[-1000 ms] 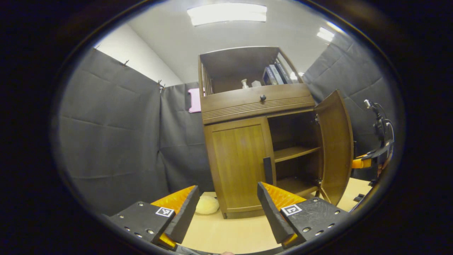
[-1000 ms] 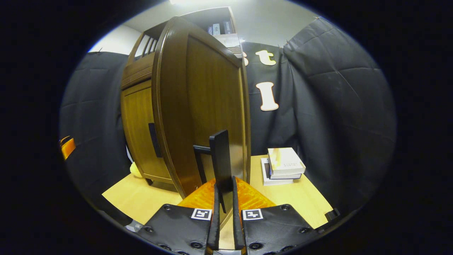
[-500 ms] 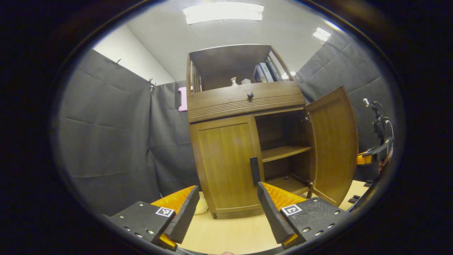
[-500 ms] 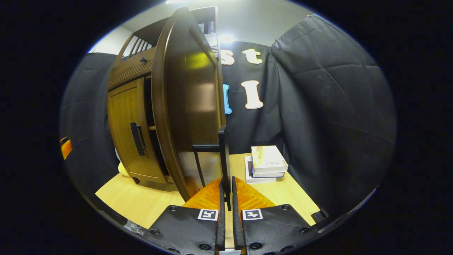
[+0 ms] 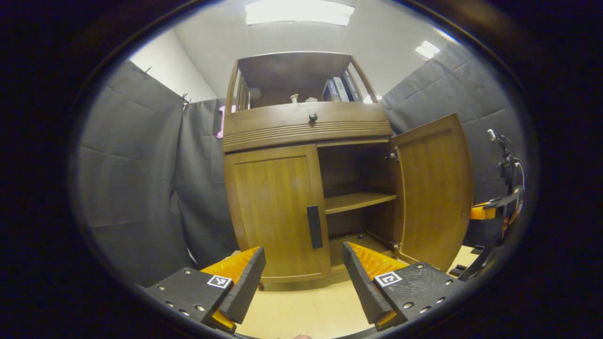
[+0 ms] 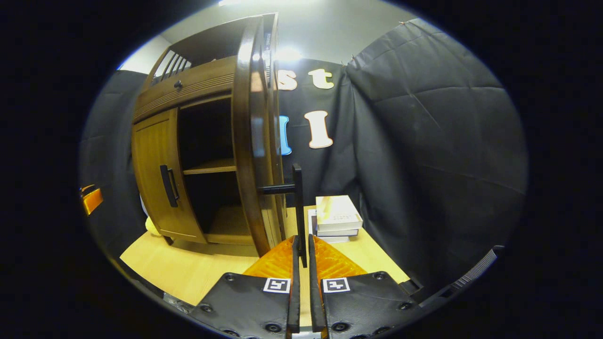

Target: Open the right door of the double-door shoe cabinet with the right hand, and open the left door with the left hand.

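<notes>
Wooden shoe cabinet [image 5: 301, 127] upright on a pale floor [image 5: 306, 310], with the right door [image 5: 433, 188] swung wide open and the left door [image 5: 275, 212] closed flat. Inside, 1 shelf [image 5: 358, 201] bare; deeper corners dark and hard to make out. Right gripper [image 6: 301, 254] level and pointing forward, fingers nearly together, pinching the lower end of the right door's handle [image 6: 297, 207]; seen also far off at the edge of the left gripper view, mostly cut off. Left gripper [image 5: 301, 273] low before the cabinet, fingers spread wide and holding nothing, with the left door's handle [image 5: 314, 227] just above the gap, not touched. Stack of books [image 6: 335, 219] on the floor beyond the right door. Small items on the top shelf too small to name.
</notes>
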{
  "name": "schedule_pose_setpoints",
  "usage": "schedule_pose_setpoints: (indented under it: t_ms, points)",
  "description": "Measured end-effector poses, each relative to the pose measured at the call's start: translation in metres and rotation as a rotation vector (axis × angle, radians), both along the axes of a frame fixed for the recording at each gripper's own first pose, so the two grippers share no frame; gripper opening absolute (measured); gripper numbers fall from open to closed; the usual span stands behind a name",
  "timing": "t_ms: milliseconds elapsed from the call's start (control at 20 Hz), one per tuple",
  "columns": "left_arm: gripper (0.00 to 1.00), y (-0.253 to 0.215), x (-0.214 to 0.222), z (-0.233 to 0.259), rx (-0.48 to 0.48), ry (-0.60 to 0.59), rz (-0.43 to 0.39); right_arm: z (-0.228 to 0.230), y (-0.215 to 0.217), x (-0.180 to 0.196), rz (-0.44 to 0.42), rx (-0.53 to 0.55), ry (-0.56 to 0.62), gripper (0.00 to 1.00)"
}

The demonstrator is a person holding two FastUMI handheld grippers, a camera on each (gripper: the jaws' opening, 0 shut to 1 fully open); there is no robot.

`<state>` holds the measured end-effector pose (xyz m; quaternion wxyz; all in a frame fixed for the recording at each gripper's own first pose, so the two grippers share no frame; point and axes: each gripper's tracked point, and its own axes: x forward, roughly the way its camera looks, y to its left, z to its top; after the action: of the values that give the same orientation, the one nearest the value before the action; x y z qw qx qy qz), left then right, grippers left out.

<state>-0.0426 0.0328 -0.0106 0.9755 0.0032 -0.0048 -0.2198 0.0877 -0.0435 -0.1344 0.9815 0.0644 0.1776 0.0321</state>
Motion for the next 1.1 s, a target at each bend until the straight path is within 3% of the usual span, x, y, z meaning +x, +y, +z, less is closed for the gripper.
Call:
schedule_pose_setpoints:
  t_ms: [50,100,150,200,350,450,650,700,1100]
  points:
    - [0.96,-0.004,0.001,0.000,-0.004,-0.001,-0.012,0.005,0.000,-0.003,-0.006,0.013,-0.013,0.11]
    - [0.96,-0.009,0.003,-0.002,-0.007,-0.004,-0.022,0.010,-0.001,-0.006,-0.013,0.015,-0.025,0.03]
    - [0.96,-0.015,0.008,-0.002,-0.006,-0.006,-0.029,0.014,-0.002,-0.008,-0.020,0.003,-0.038,0.11]
    - [0.96,-0.018,0.014,0.000,-0.005,-0.011,-0.035,0.018,-0.002,-0.011,-0.033,-0.021,-0.048,0.02]
    - [0.96,-0.026,0.030,0.003,-0.005,-0.032,-0.044,0.036,0.003,-0.025,-0.024,-0.072,-0.093,0.29]
    - [0.96,-0.029,0.035,0.003,-0.012,-0.038,-0.050,0.047,0.006,-0.037,-0.024,-0.085,-0.122,0.31]
    - [0.96,-0.035,0.051,0.000,-0.014,-0.039,-0.037,0.062,0.006,-0.060,-0.058,-0.097,-0.161,1.00]
    - [0.96,-0.036,0.056,-0.003,-0.017,-0.040,-0.034,0.064,0.005,-0.065,-0.069,-0.099,-0.165,0.96]
    - [0.96,-0.055,0.103,-0.009,-0.054,-0.027,0.008,0.061,-0.010,-0.094,-0.117,-0.119,-0.130,0.99]
